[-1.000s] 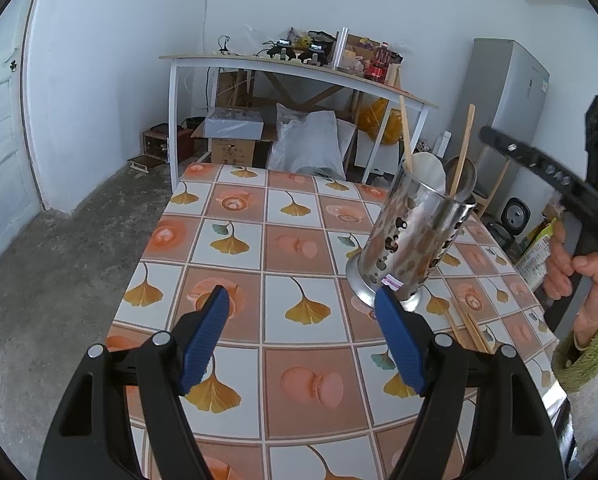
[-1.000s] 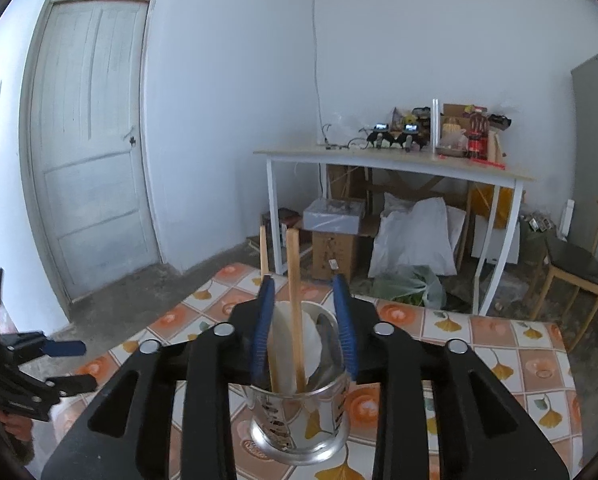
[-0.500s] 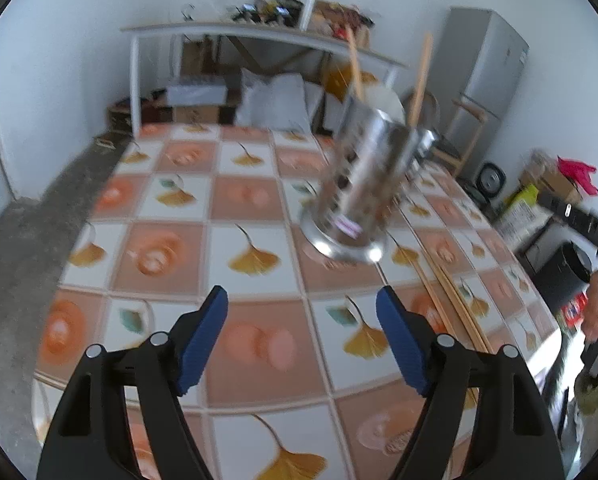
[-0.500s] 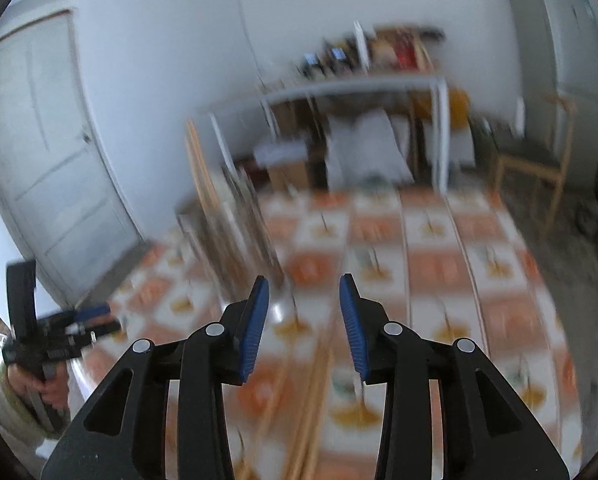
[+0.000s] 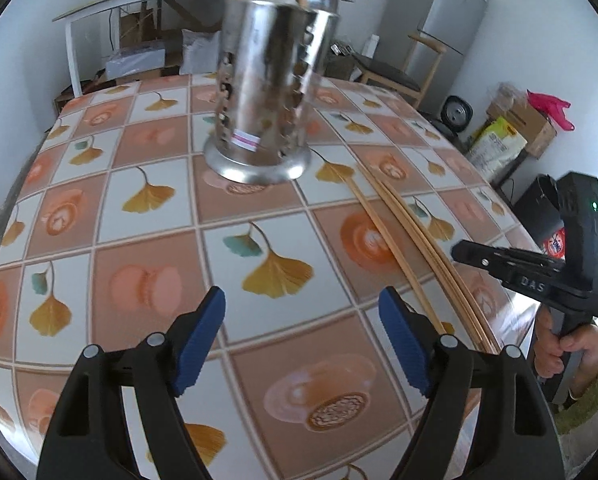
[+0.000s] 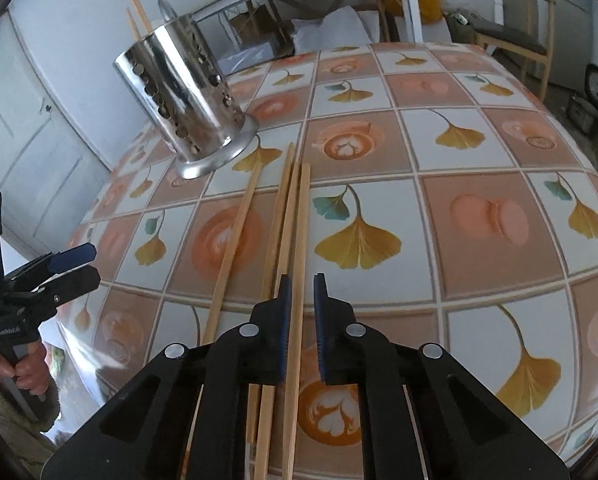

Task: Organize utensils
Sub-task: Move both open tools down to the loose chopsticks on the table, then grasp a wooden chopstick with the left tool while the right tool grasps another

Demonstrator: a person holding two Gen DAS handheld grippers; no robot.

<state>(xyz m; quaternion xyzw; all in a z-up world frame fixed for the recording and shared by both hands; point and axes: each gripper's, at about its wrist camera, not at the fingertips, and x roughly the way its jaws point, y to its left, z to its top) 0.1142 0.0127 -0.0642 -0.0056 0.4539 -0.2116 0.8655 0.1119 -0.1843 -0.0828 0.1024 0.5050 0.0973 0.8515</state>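
Wood: loose chopsticks (image 6: pixel 295 216) lie side by side on tiled tablecloth (image 6: pixel 479 216), tips pointing toward holder, ends near table edge.
Steel holder (image 5: pixel 265 92): perforated, upright, already has chopsticks + a spoon in it; stands just beyond loose sticks.
R gripper (image 6: pixel 301 312): jaws narrowly apart, straddling one stick, not clamped yet; low over bundle.
L gripper (image 5: pixel 301 332): jaws wide apart, empty, hovering over bare cloth.
Handling (est.): light, stiff, thin, smooth; likely to roll or pivot if pinched at the end.
Grip spot: approx mid-length, square across the stick, one at a time; neighbours lie v. close, could get dragged.
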